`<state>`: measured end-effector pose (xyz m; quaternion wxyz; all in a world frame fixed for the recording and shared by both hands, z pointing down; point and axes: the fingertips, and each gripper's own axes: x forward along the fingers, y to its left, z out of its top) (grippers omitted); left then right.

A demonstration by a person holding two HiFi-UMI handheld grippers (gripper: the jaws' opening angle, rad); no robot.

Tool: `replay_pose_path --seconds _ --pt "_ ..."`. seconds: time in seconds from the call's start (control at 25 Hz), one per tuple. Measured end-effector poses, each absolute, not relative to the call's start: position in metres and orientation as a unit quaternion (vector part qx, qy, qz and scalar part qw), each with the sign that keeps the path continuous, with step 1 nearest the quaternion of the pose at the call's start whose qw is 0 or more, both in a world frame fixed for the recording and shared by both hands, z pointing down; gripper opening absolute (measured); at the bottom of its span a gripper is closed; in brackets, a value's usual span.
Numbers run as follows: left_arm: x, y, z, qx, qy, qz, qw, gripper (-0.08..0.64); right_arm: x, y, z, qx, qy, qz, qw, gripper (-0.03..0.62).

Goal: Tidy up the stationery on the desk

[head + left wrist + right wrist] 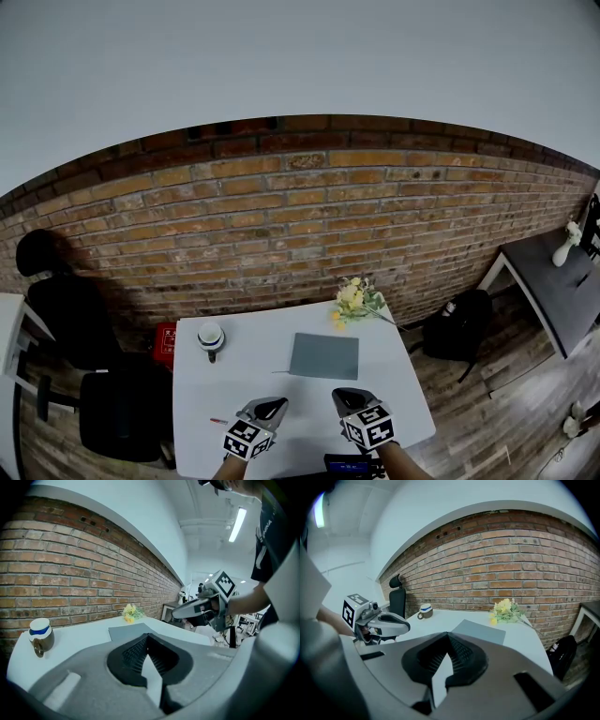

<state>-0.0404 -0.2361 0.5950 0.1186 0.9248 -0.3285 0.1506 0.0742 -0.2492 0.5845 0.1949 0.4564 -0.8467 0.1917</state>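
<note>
Hovering side by side over the near edge of the white desk (246, 377), the left gripper (270, 407) and right gripper (348, 399) tilt gently down, jaws closed and empty. A red pen (218, 421) lies beside the left one, with a grey pad (324, 356) beyond.

Even, dim indoor light; strong fisheye bending and dark corners; focus soft.

Head view looks down on the table (253, 361); both gripper views cross it low, facing the brick wall (281, 216)
</note>
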Motion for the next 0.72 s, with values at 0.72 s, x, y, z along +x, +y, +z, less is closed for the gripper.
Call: replay_pose_path --seconds 0.72 --pt "0.008 -0.350 0.597 0.940 -0.230 0.250 0.040 0.011 0.090 -0.286 0.638 0.494 -0.797 0.295 0.183 0.009"
